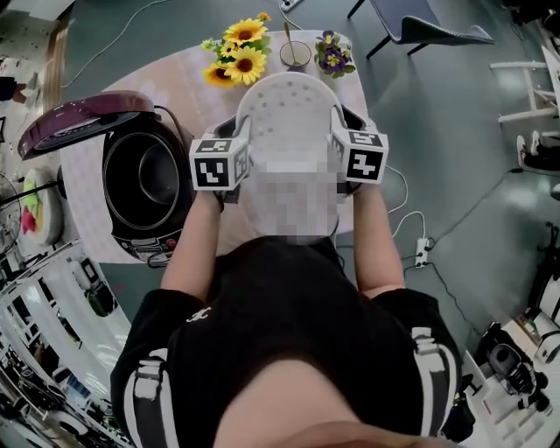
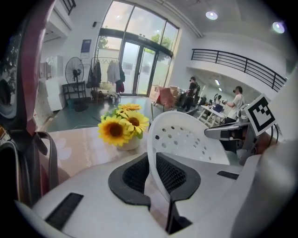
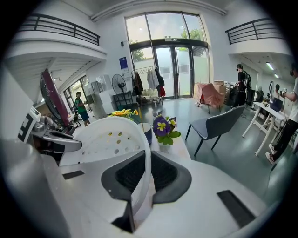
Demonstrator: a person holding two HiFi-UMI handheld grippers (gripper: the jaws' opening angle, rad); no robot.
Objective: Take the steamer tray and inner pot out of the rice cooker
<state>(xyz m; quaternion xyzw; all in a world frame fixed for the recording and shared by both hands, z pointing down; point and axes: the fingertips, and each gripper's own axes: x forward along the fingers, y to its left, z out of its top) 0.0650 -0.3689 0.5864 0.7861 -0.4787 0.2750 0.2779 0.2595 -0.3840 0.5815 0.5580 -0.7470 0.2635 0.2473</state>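
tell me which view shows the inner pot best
The head view: the inner pot sits in the open rice cooker, seen from above. The left gripper view catches only the cooker's lid and side; the right gripper view only that lid.

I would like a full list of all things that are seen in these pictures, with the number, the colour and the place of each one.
steamer tray: 1, white with holes, held above the table between both grippers
rice cooker: 1, black, left part of the table, open
lid: 1, dark red, raised at the cooker's left
inner pot: 1, dark, inside the rice cooker
sunflowers: 1 bunch, yellow, far edge of the table
cup: 1, dark, right of the sunflowers
purple flowers: 1 small pot, right of the cup
table: 1, pale patterned top
chair: 1, grey, on the floor beyond the table
power strip: 1, white, floor at right
left gripper: 1, white, shut on the tray's rim
right gripper: 1, white, shut on the opposite rim
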